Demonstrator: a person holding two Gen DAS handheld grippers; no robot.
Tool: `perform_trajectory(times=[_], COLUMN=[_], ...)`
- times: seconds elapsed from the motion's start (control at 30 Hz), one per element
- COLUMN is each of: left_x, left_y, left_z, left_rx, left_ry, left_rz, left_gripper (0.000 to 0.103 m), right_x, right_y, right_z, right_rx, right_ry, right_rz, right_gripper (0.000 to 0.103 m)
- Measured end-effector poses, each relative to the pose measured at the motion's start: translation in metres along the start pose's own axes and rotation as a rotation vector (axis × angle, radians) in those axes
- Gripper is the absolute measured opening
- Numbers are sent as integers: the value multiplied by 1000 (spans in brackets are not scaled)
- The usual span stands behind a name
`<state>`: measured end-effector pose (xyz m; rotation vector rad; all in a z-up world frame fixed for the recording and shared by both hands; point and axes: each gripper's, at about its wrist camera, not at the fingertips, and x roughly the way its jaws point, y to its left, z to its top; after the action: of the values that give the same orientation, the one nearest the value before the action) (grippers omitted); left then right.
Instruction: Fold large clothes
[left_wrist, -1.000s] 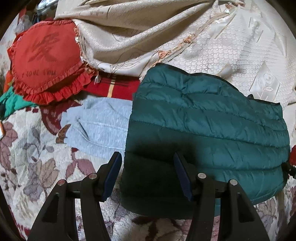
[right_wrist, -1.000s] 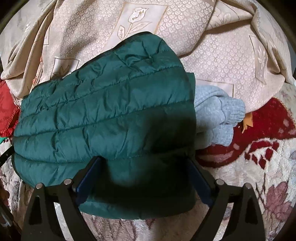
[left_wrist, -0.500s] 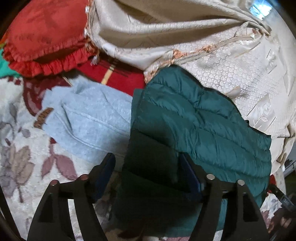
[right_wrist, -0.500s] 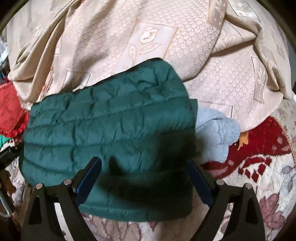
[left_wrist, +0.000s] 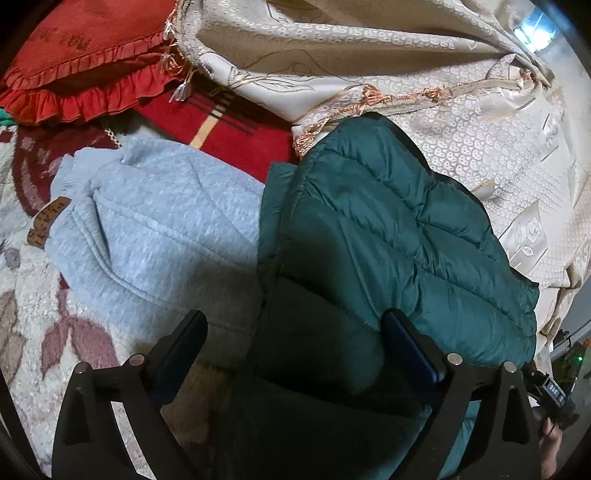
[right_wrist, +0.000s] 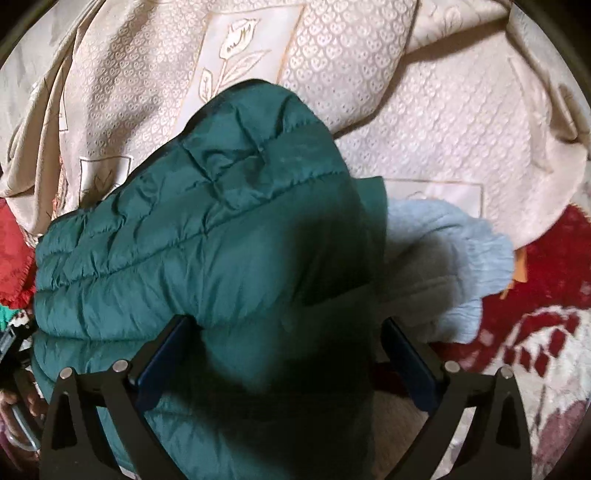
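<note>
Beside the grey sweatshirt (left_wrist: 155, 236), and overlapping its edge, lies the green puffer jacket (left_wrist: 376, 258), folded into a thick quilted bundle on the floral blanket (left_wrist: 22, 295). Its far end rides up onto the cream bedspread (left_wrist: 461, 122) behind the sweatshirt.

We see the left gripper (left_wrist: 291, 347) with fingers spread and still opening; the jacket's near edge sits between them but the pads don't look pressed on it. One finger hangs over the sweatshirt, the other over the jacket. The right gripper (right_wrist: 284, 350) is likewise spread wide and opening, straddling the other end of the jacket, no pinch visible. So we read both as letting go, the jacket resting on its own.

Risks, as we judge them:
- Puffy fill is springy. With nothing holding it, the top layer may bounce back and the fold may open.
- The shell looks slick. Layers could slide off each other, more so where the jacket sits half on the sweatshirt and half on the bedspread, an uneven base.
- The left gripper straddles the seam between jacket and sweatshirt. Closing here could pinch both garments and drag the sweatshirt along.
- Pulling away low could snag a fingertip under the hem and flip a layer.
- The jacket's near edge is in deep shadow in both views, so we can't tell how many layers lie there. A regrasp may catch only the top one.
</note>
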<state>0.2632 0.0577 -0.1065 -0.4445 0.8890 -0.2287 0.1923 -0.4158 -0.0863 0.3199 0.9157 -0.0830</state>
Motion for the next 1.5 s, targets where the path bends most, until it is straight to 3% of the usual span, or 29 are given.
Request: perform_trajectory(times=[0.37, 0.63, 0.67, 0.7, 0.77, 0.87, 0.97, 1.03, 1.27, 1.4, 1.5], left_x=[11, 39, 40, 43, 42, 28, 17, 4, -48, -98, -135], left_y=[-1, 5, 4, 2, -3, -17, -23, -19, -15, -18, -9], left_z=[3, 13, 13, 14, 17, 15, 19, 21, 5, -19, -48], left_rx=[3, -30, -27, -22, -10, 64, 79, 53, 42, 51, 62], left_ry=[-4, 50, 58, 71, 71, 43, 43, 51, 87, 117, 159], left_rz=[-35, -113, -121, -146, -166, -145, -161, -201, -267, -294, -269], left_gripper=[85, 85, 80, 66, 52, 31, 18, 15, 12, 12, 13], right_x=[25, 46, 46, 46, 45, 30, 8, -9, -67, -108, -130], right_y=[-13, -30, -30, -29, -28, -23, -21, -18, -1, 1, -8], right_z=[8, 16, 16, 16, 14, 9, 5, 2, -18, -50, -81], right_rx=[-5, 30, 34, 32, 36, 39, 40, 40, 33, 32, 66], right_ry=[39, 91, 91, 89, 91, 70, 55, 39, 29, 63, 103], right_rz=[125, 255, 258, 257, 265, 272, 311, 332, 401, 445, 472], right_gripper=[103, 103, 103, 103, 101, 83, 51, 43, 40, 40, 40])
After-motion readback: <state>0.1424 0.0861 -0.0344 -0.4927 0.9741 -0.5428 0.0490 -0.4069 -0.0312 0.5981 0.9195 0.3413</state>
